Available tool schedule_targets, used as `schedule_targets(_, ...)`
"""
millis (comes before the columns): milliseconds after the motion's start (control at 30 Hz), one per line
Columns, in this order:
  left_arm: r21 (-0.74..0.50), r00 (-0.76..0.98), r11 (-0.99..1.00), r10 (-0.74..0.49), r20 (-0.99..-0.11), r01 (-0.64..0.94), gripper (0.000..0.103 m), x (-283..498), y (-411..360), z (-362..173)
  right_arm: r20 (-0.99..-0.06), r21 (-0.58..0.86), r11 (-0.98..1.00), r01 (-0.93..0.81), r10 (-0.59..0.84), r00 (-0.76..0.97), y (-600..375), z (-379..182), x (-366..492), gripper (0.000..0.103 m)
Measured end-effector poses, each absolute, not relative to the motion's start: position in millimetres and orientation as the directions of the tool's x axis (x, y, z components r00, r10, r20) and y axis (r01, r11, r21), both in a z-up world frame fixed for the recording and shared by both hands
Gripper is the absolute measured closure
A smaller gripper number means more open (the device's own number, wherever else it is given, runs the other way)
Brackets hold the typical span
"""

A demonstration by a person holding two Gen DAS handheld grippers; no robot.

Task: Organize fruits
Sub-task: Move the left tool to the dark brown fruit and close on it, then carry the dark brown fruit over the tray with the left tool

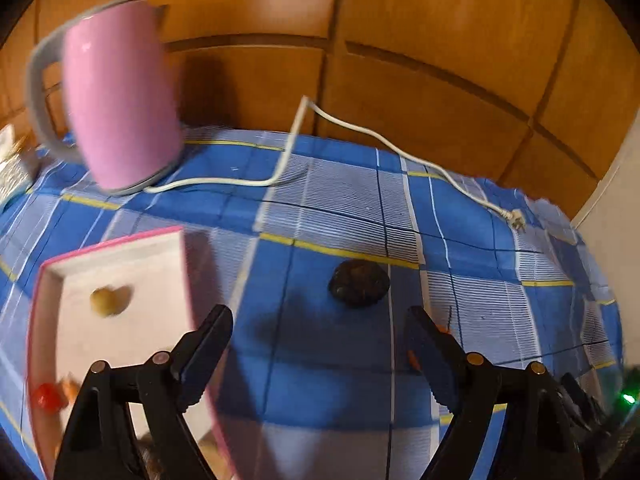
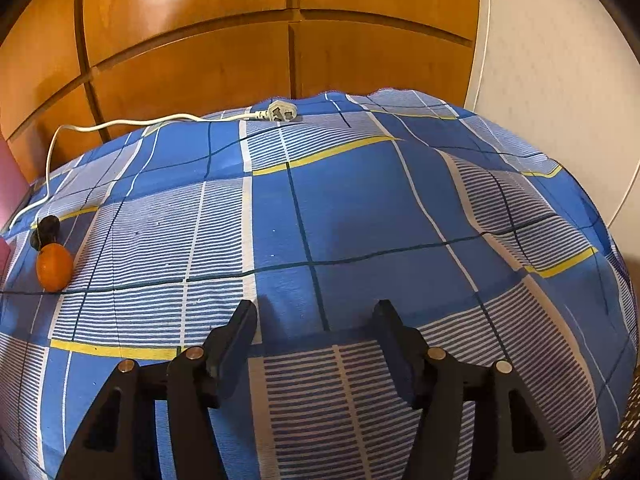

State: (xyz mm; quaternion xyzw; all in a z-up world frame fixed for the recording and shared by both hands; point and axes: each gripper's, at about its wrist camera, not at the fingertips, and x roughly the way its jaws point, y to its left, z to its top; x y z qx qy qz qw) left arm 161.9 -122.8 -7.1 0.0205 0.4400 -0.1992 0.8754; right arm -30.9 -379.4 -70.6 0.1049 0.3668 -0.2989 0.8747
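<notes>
Blue plaid cloth (image 2: 340, 208) over the table. Dark fruit (image 1: 359, 283) lying just ahead of the left gripper (image 1: 320, 344), jaws wide apart, empty. Orange fruit (image 2: 54, 266) far left of the right gripper (image 2: 316, 340), jaws parted, nothing between. Pink-rimmed white tray (image 1: 120, 268) left, holding a yellowish fruit (image 1: 106, 300).

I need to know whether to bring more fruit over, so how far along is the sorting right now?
Partly done. The pink-rimmed tray already holds a yellowish fruit and a red one. Nothing is in hand: the left tool and right tool are both open and empty. Still out on the blue checked cloth: the dark fruit ahead of the left tool, plus an orange fruit.
</notes>
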Motion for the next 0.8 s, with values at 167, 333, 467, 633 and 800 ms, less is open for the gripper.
schedule_targets(167, -0.119, 0.492, 0.916, -0.312, -0.812, 0.384, 0.022, 191.2, -148.3, -28.7, -0.701, -0.037, 0.798, 0.601, -0.449, 0.554, -378.4, -71.6, -31.6, 0.040)
schedule_targets(333, -0.137, 0.432, 0.907, -0.318, -0.844, 0.399, 0.029, 211.0, -167.4, -48.8, -0.700, -0.043, 0.799, 0.600, -0.453, 0.552, -378.0, -72.7, -30.4, 0.039)
schedule_targets(467, -0.208, 0.362, 0.888, -0.369, -0.856, 0.411, 0.036, 217.8, -180.3, -63.6, -0.699, -0.043, 0.798, 0.601, -0.454, 0.553, -378.0, -73.1, -30.2, 0.038)
schedule_targets(633, -0.159, 0.395, 0.874, -0.361, -0.845, 0.460, 0.057, 207.2, -190.6, -62.7, -0.698, -0.022, 0.798, 0.602, -0.443, 0.562, -380.0, -73.1, -31.0, 0.038)
schedule_targets(800, -0.186, 0.393, 0.883, -0.369, -0.842, 0.431, 0.058, 205.0, -176.3, -59.5, -0.698, -0.020, 0.796, 0.605, -0.444, 0.561, -379.9, -73.1, -30.4, 0.037)
